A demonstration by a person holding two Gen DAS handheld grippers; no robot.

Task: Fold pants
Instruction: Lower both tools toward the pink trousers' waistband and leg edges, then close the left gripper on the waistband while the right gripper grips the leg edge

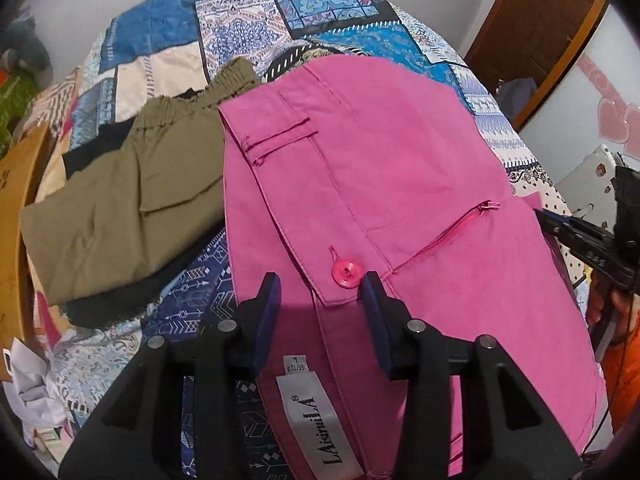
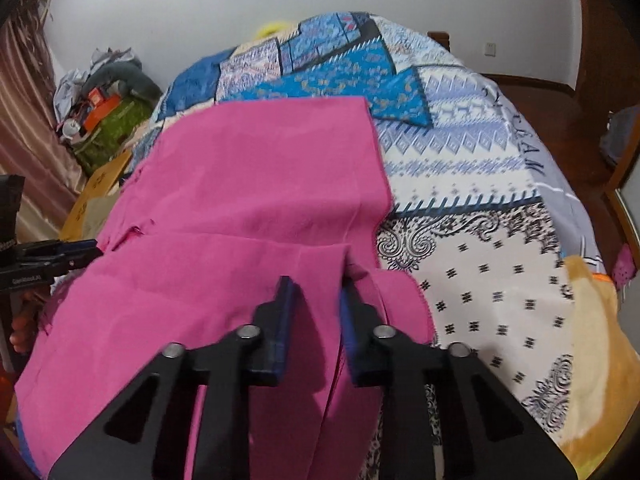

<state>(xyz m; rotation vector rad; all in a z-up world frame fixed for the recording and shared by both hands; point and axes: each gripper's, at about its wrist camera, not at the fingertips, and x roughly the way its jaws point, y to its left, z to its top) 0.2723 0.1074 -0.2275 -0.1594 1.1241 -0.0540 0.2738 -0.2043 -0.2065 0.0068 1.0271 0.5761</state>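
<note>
Left gripper wide over bright pink cotton pants, right gripper half-open, gripping nothing visible; risk: loose folded layers slide apart.

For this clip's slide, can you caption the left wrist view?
Open left gripper poised over the waistband button of pink pants on a patterned bedspread, olive pants folded alongside.

White walls, patterned bedspread, brown door, pink curtain
</note>
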